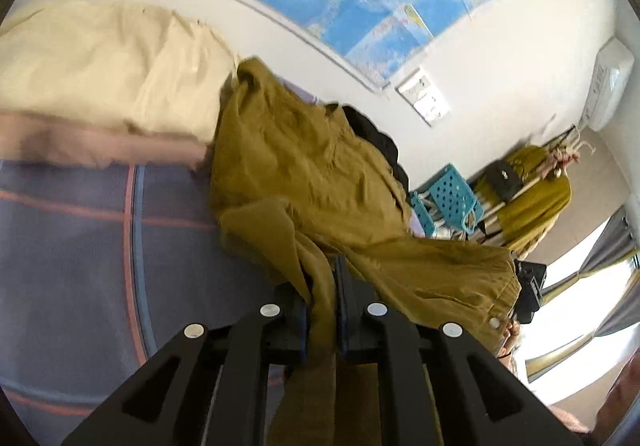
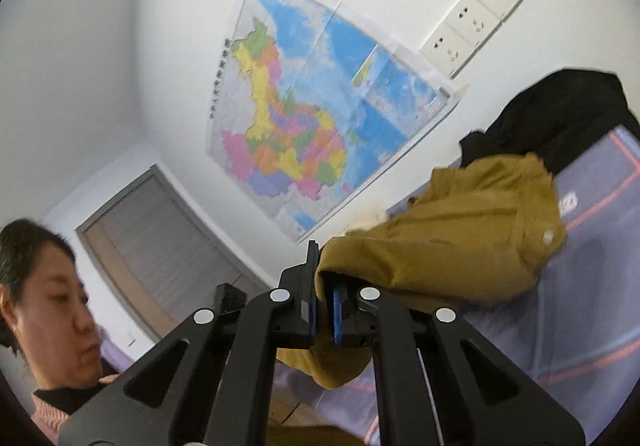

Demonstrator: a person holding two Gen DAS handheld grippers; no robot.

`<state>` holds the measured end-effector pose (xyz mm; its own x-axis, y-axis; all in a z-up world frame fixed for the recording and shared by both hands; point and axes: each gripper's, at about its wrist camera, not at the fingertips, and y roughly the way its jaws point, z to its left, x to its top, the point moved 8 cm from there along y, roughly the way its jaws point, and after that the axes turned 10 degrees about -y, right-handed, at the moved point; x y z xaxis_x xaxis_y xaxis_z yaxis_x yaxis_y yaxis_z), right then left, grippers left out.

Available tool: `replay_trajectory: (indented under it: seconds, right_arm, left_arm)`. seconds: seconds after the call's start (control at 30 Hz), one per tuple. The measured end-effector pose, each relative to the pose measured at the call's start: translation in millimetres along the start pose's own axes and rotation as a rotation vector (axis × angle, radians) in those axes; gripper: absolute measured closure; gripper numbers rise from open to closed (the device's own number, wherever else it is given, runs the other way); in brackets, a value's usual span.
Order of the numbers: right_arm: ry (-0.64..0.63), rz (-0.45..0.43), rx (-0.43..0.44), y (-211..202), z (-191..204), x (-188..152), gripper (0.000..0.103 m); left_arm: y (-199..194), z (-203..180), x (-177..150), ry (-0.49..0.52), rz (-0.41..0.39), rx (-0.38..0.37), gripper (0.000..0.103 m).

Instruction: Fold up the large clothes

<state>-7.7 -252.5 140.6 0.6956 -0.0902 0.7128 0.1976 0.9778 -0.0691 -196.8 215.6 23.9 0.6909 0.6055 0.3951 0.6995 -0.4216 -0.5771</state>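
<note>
Mustard garment [image 1: 304, 182] pinched in both my grippers: left gripper [image 1: 322, 310] clamps bunched fold, right gripper [image 2: 324, 306] clamps edge; rest trails onto bedspread [image 1: 80, 246]. I lift evenly, spread hands apart, shake fabric flat, avoid black clothing [image 2: 560, 114] at far side.

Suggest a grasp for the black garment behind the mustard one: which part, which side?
Probably its near hem, where the black garment bunches against the wall above the mustard garment. Come from the bed side; the wall blocks the back. Both grippers are now shut on mustard cloth.
</note>
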Motion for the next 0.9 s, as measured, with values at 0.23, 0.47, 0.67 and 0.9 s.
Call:
replay_trajectory:
  seconds: [0.23, 0.47, 0.67, 0.9]
  right_arm:
    - [0.036, 0.011, -0.026, 46.8, -27.8, 46.5, 0.097]
    - [0.095, 0.056, -0.108, 94.1, -85.0, 80.6, 0.095]
    - [0.180, 0.111, -0.192, 132.5, -146.7, 85.8, 0.093]
    - [0.215, 0.151, -0.227, 156.8, -180.4, 81.3, 0.090]
  left_arm:
    - [20.7, -15.6, 64.6, -0.015, 0.025, 0.050, 0.089]
    - [49.5, -1.0, 123.2, -0.098, 0.075, 0.102, 0.085]
    - [79.6, 14.9, 153.2, -0.125, 0.097, 0.165, 0.084]
    - [92.9, 30.4, 166.0, -0.149, 0.108, 0.204, 0.083]
